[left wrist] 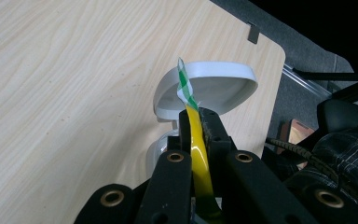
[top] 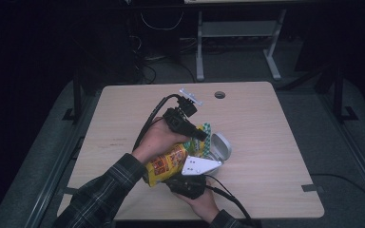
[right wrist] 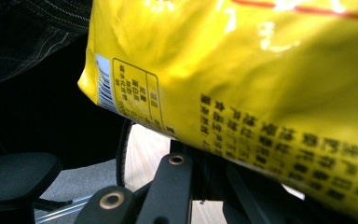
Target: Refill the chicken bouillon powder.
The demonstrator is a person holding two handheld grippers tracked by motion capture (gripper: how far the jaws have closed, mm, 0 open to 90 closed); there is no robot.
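Yellow glossy snack bag (top: pixel 167 164) with red print and a green-and-white top edge hangs above the light wooden table (top: pixel 266 123), held between both hands. Left gripper (top: pixel 200 135) has its black jaws clamped tight on the bag's top edge, seen edge-on in the left gripper view. Right gripper (top: pixel 186 182) pinches the bag's lower end. White oval bowl (left wrist: pixel 214 91) sits just behind
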